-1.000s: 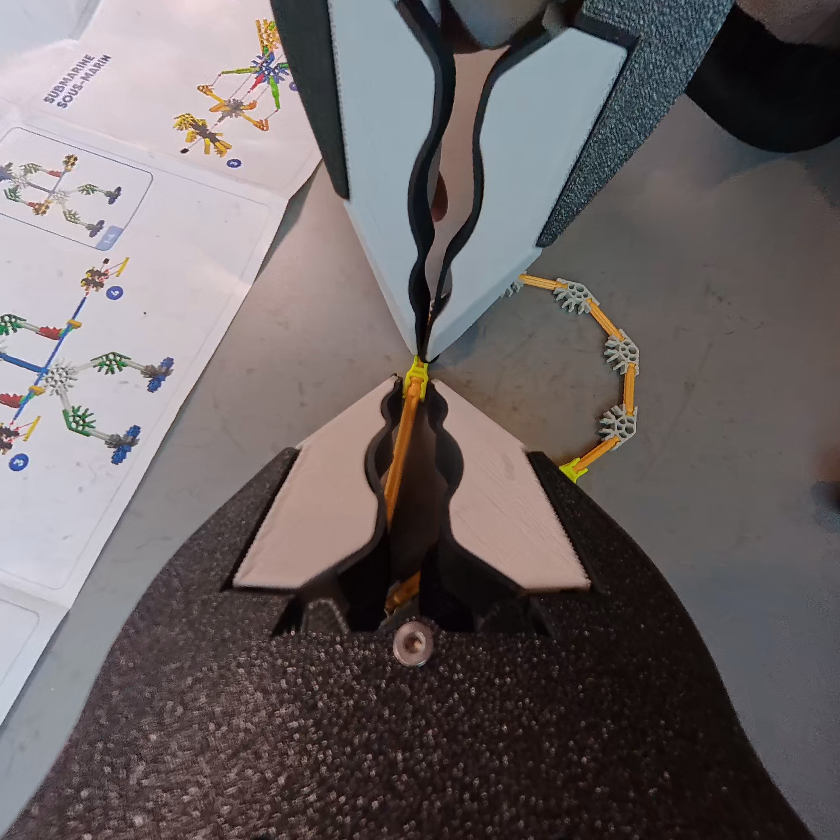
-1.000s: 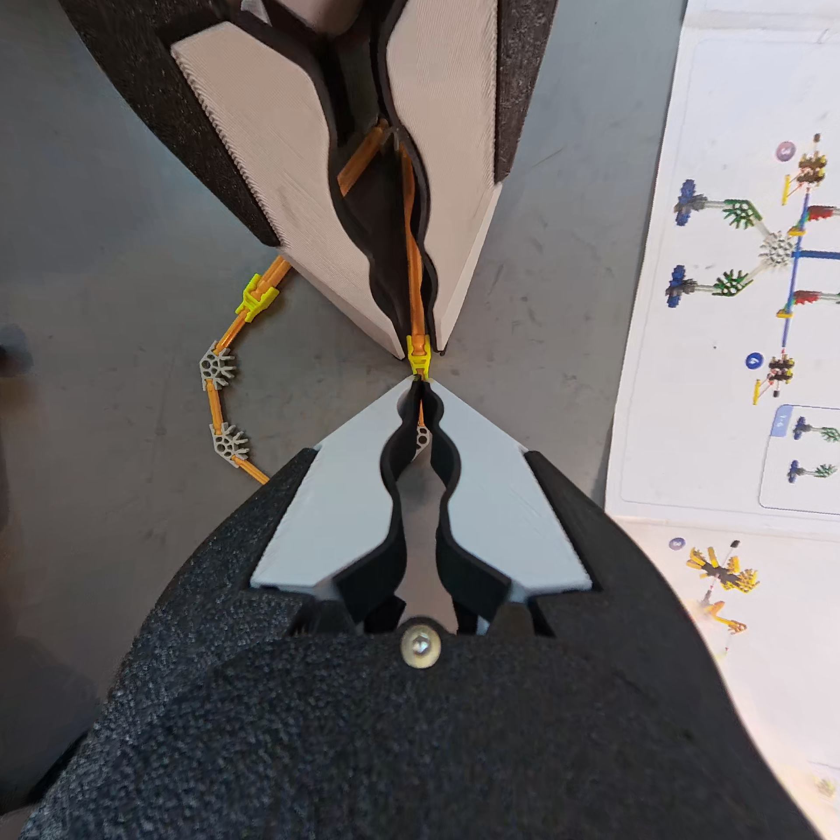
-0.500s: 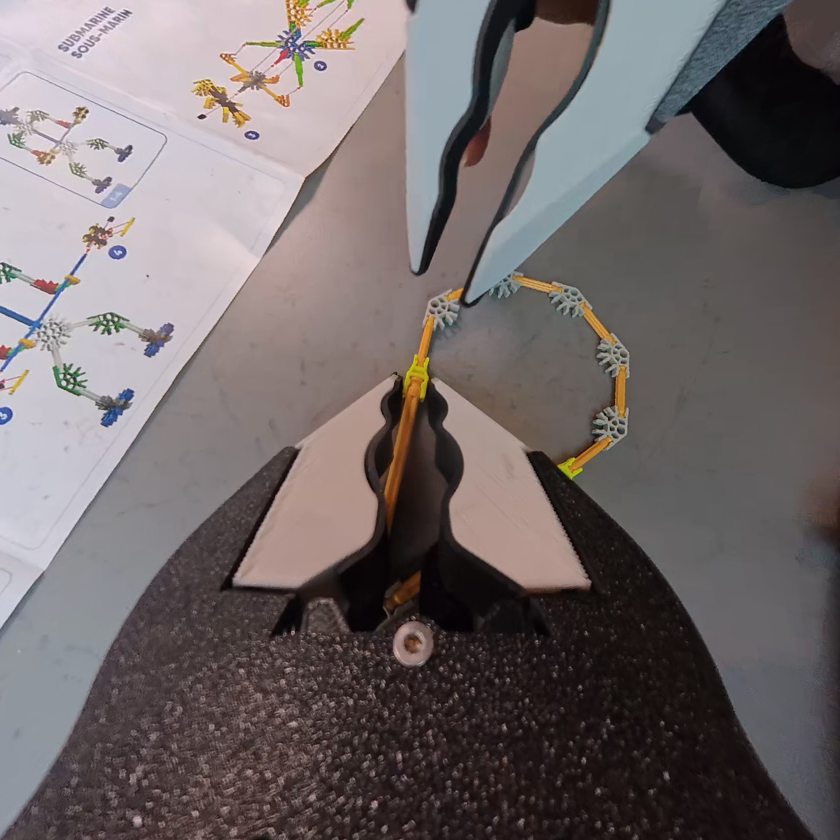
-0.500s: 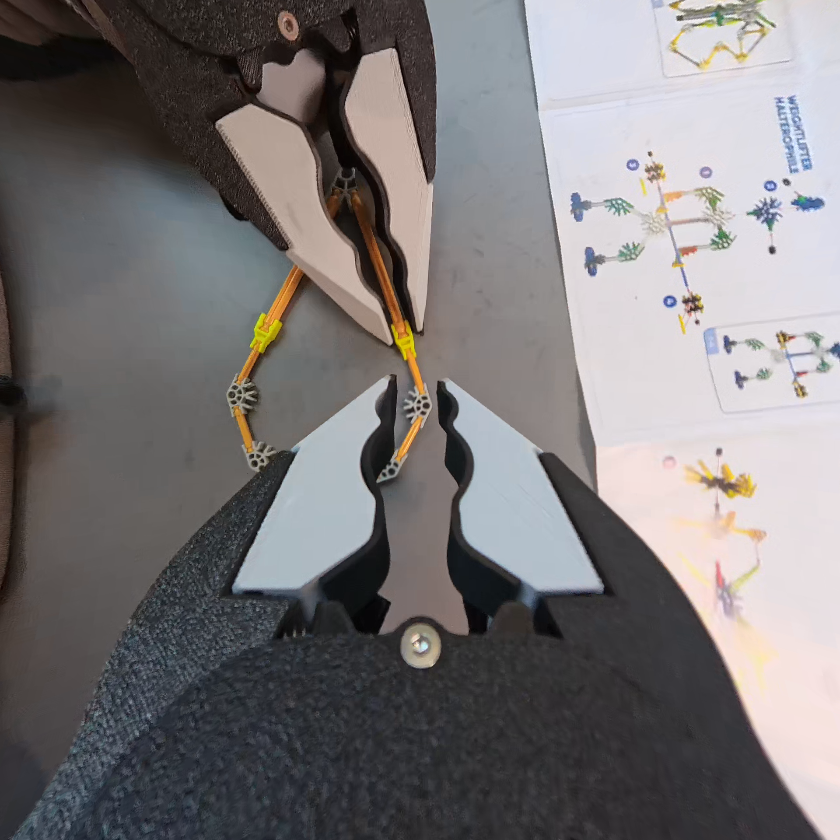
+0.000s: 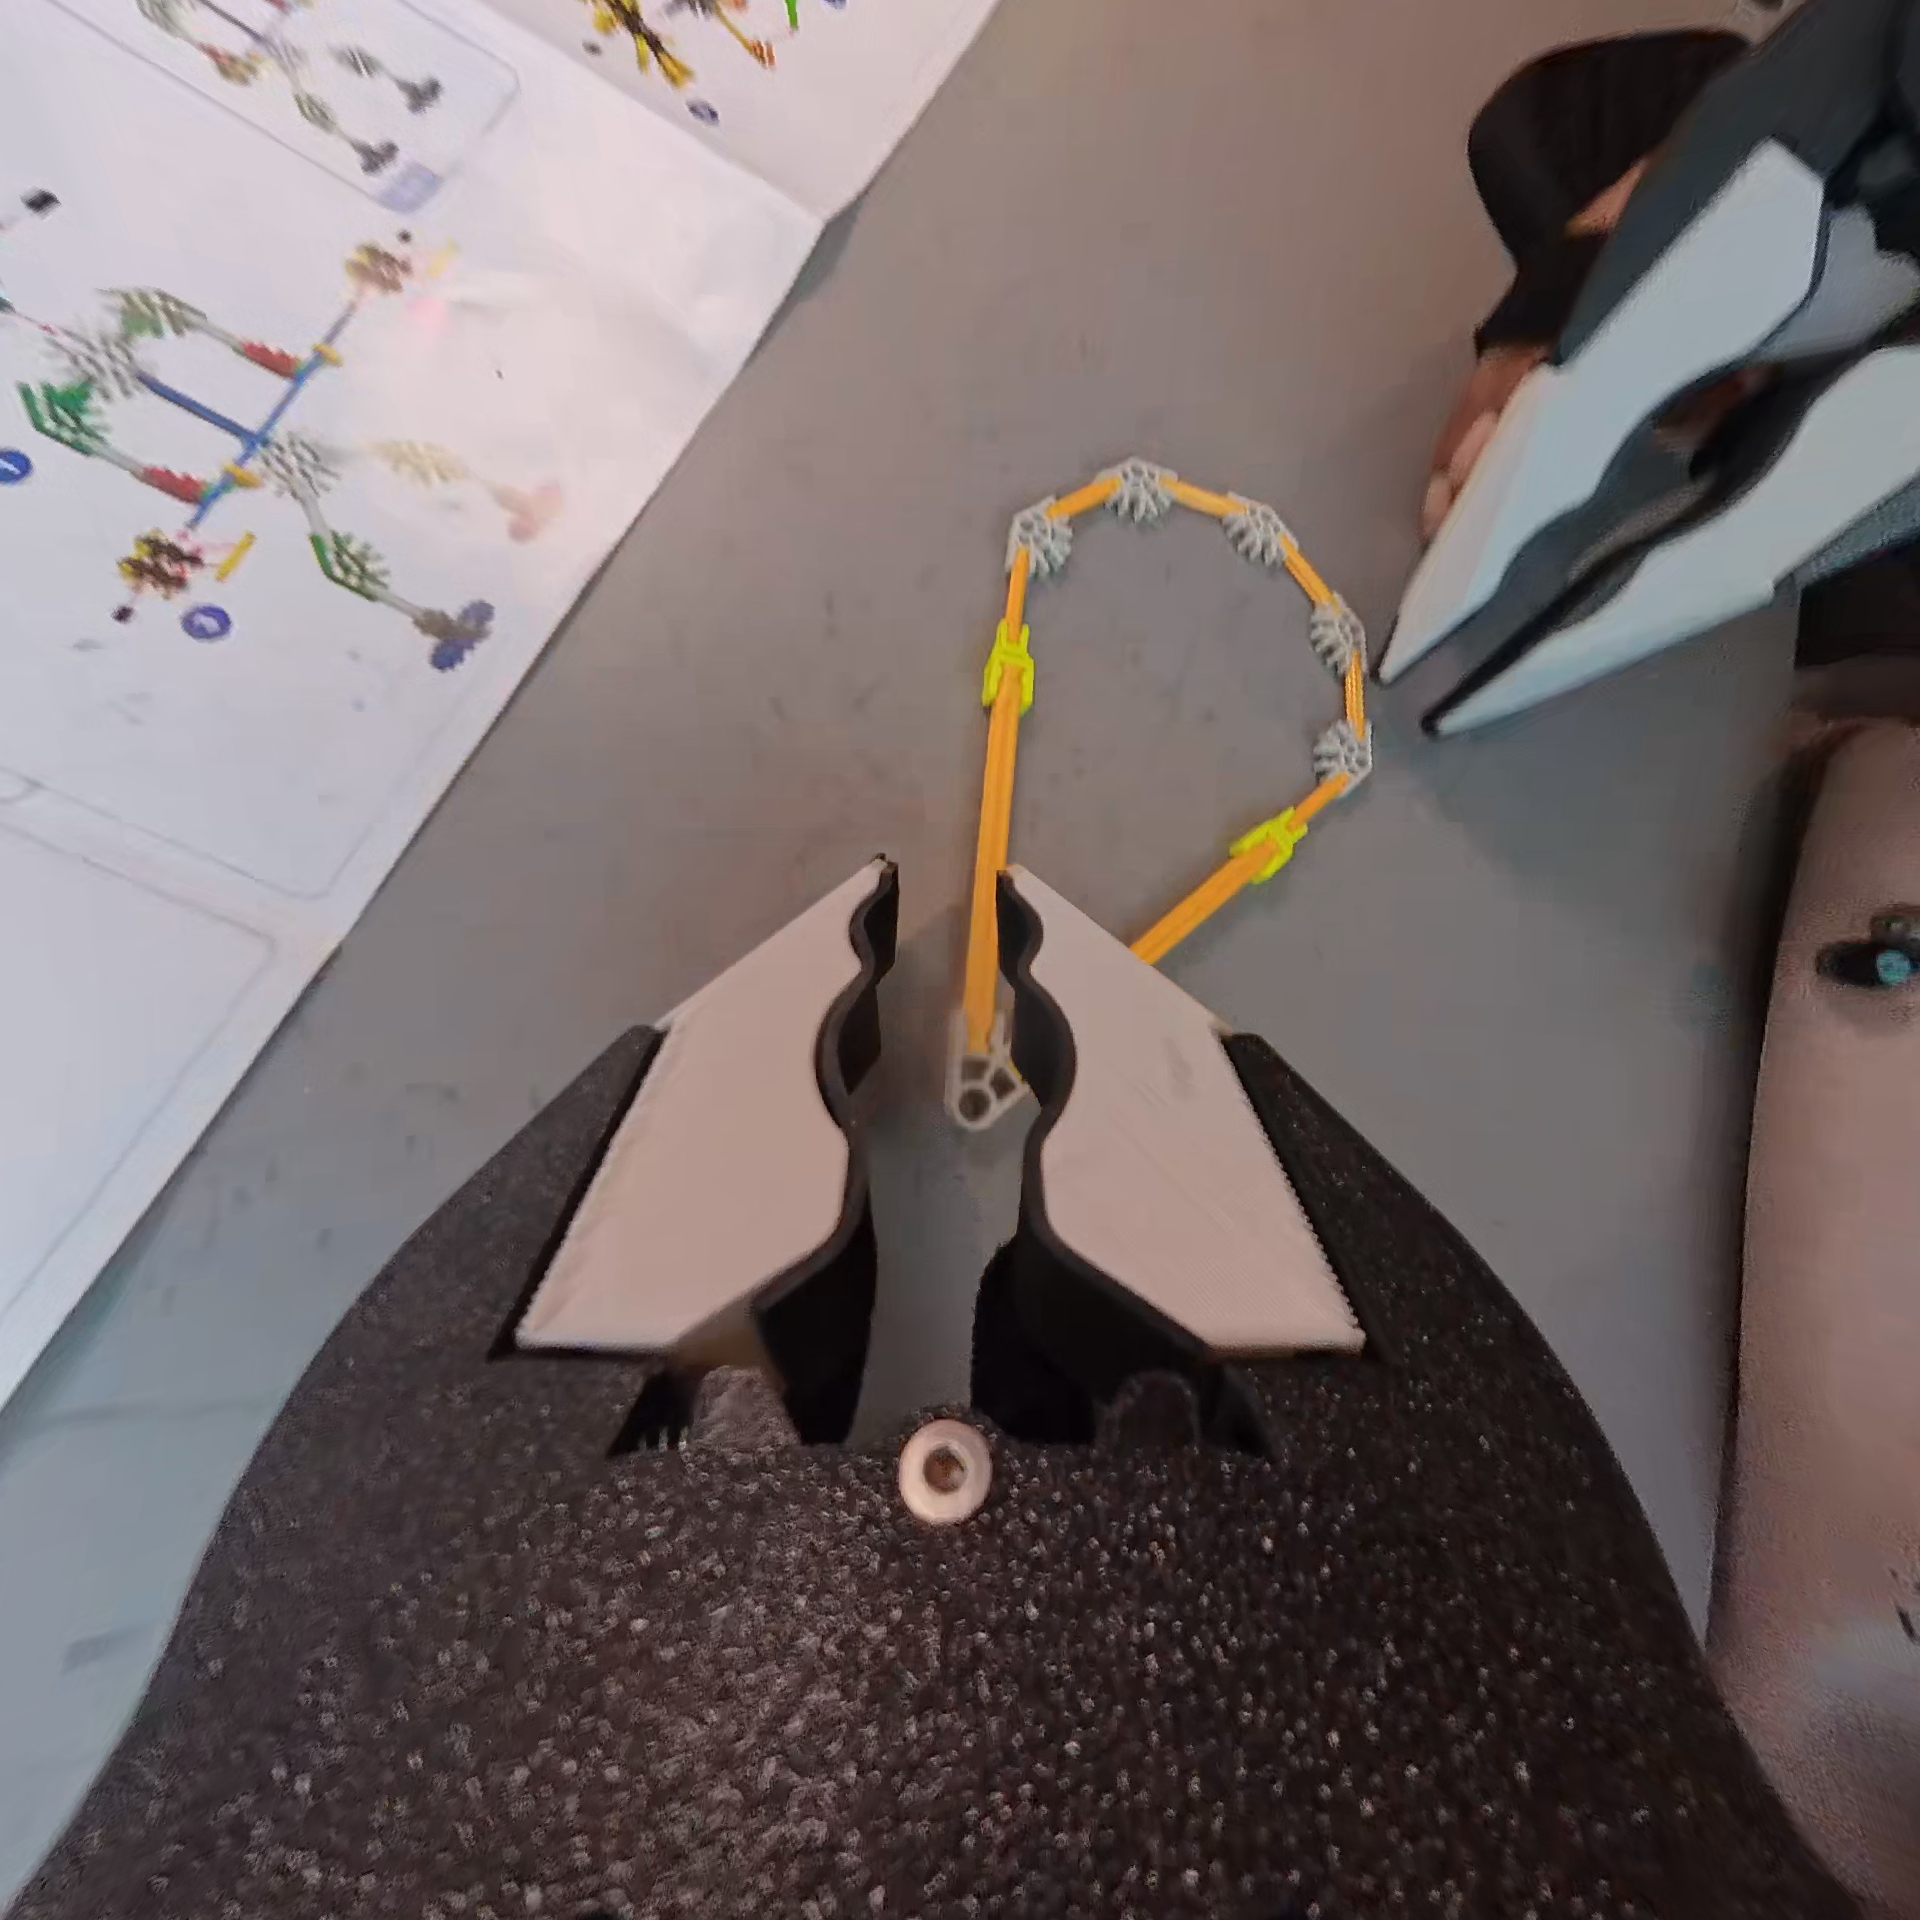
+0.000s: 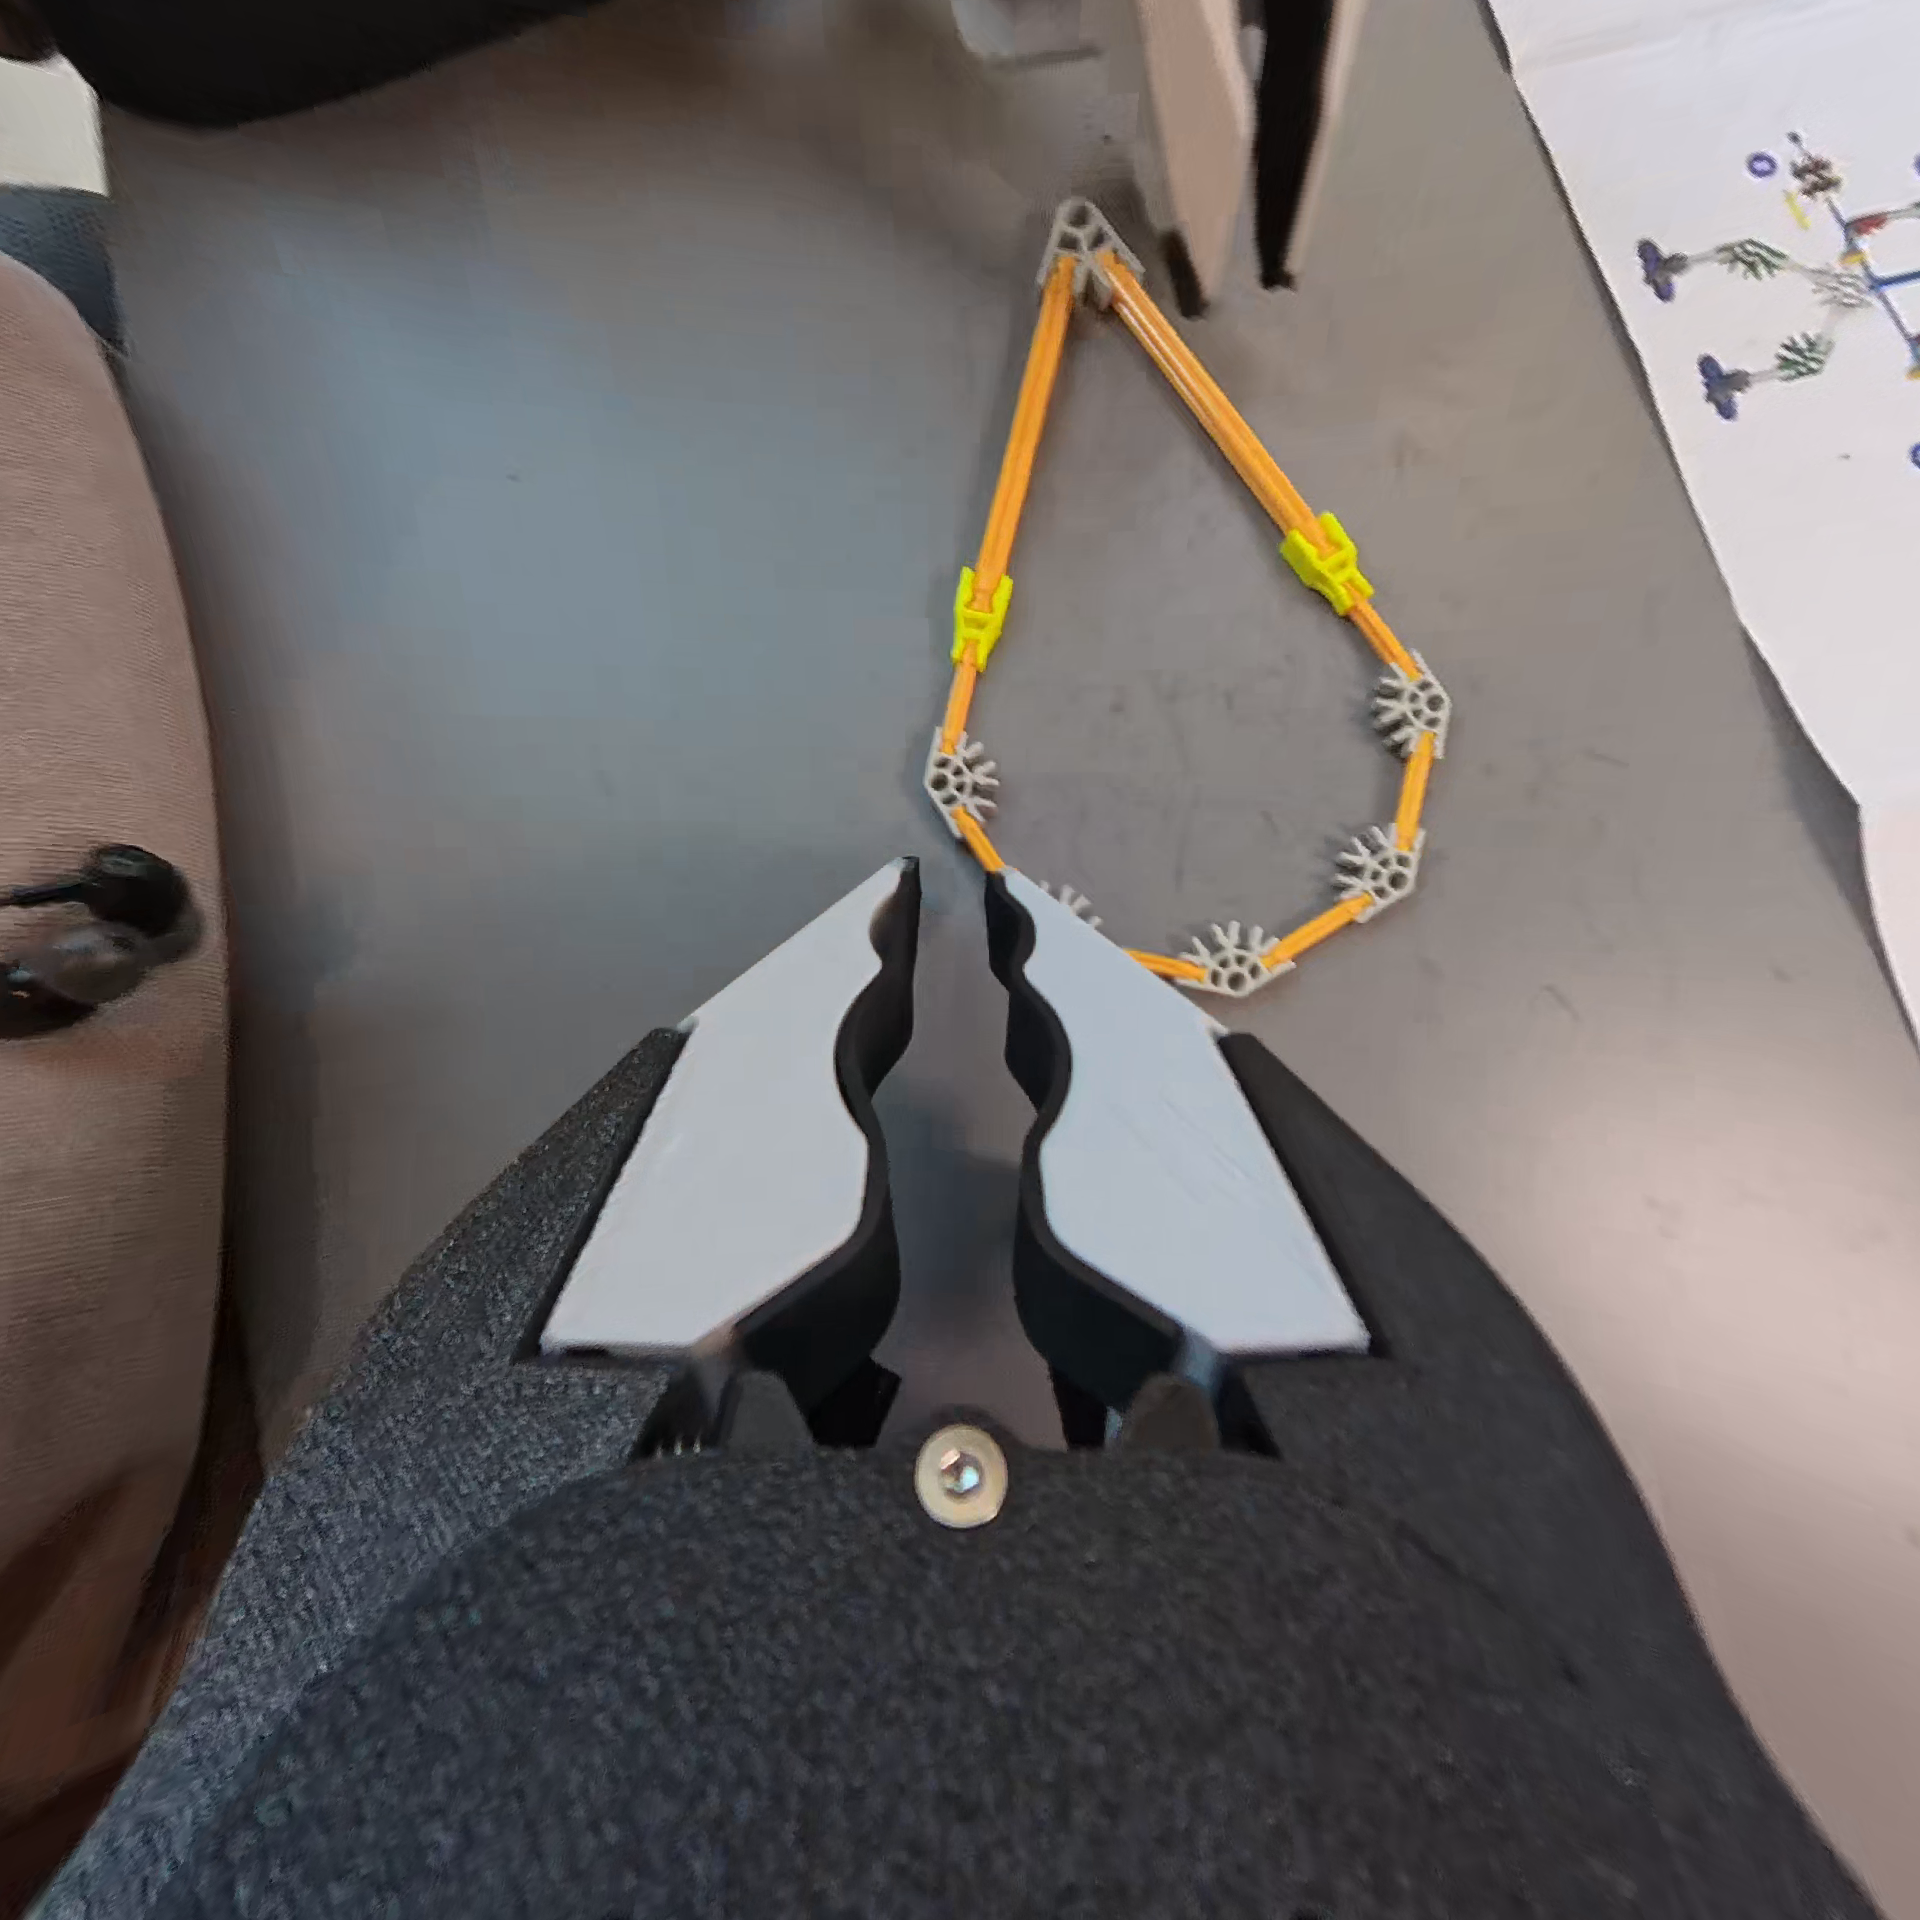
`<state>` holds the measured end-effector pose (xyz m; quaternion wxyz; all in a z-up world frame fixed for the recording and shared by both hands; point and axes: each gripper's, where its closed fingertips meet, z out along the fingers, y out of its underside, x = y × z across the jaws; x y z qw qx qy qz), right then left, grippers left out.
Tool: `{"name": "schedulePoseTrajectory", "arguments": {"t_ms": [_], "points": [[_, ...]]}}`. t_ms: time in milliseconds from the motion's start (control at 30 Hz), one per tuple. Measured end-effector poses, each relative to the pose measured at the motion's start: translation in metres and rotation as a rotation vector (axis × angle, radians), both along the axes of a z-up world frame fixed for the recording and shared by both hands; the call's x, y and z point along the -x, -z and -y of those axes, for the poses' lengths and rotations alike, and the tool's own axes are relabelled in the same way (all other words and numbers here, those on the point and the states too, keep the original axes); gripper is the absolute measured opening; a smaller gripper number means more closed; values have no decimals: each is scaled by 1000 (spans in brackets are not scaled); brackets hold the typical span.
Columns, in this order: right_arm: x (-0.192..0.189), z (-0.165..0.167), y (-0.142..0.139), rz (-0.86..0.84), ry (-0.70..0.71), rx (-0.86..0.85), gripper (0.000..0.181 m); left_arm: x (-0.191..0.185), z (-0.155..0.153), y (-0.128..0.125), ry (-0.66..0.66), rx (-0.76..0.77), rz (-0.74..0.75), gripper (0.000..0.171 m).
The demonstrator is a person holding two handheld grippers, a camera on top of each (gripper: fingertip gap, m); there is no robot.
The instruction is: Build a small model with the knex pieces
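A teardrop loop of orange rods, grey snowflake connectors and yellow-green clips [image 5: 1008, 675] lies flat on the grey table. My left gripper [image 5: 945, 873] is open. The loop's grey corner connector [image 5: 982, 1091] lies between its jaws, close to the right finger. My right gripper [image 6: 951, 875] is open and empty, with its tips at the rounded end of the loop [image 6: 1320, 566]. Its right finger covers one connector. In the left wrist view the right gripper [image 5: 1403, 701] sits just right of the loop. The left gripper's fingers [image 6: 1195, 125] show at the top of the right wrist view, beside the corner connector.
A white instruction sheet with coloured model drawings lies left of the loop in the left wrist view [image 5: 312, 468] and right of it in the right wrist view [image 6: 1818, 312]. Beige fabric with a small black object borders the table [image 5: 1849, 1247] [image 6: 83, 935].
Both grippers have opened and let go of the loop. They have pulled back and apart, and the whole loop now lies free on the table.
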<state>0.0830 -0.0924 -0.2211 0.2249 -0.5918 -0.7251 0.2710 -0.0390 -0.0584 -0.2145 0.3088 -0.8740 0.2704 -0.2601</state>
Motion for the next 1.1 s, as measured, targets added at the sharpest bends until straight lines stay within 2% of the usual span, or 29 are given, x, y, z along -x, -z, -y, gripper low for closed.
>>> {"name": "schedulePoseTrajectory", "arguments": {"t_ms": [67,167,300,367,467,567,733,767,833,967,1100], "points": [[-8,-17,3,40,4,-52,8,4,16,10,63,36,-36,18],[-17,-55,3,85,77,-126,8,-8,33,9,151,63,-18,13],[-23,-107,-1,62,244,-198,17,-37,58,7,341,44,-11,17],[-22,-116,-11,-15,313,-161,18,-57,73,3,450,18,30,17],[-26,-124,-18,-63,388,-104,22,-73,76,-1,498,-32,46,17],[-28,-123,-14,-55,417,-23,25,-72,60,-15,431,-98,98,17],[-13,-119,1,41,392,-25,29,-54,18,-47,196,-250,212,26],[-9,-118,5,70,373,-42,28,-50,12,-53,164,-287,231,30],[-1,-118,5,84,340,-40,14,-43,1,-59,89,-332,257,37],[5,-118,5,99,233,-25,12,-33,-11,-60,-4,-324,307,38],[24,-106,-7,-52,61,-95,12,-30,-17,-46,-44,-272,268,40]]}}
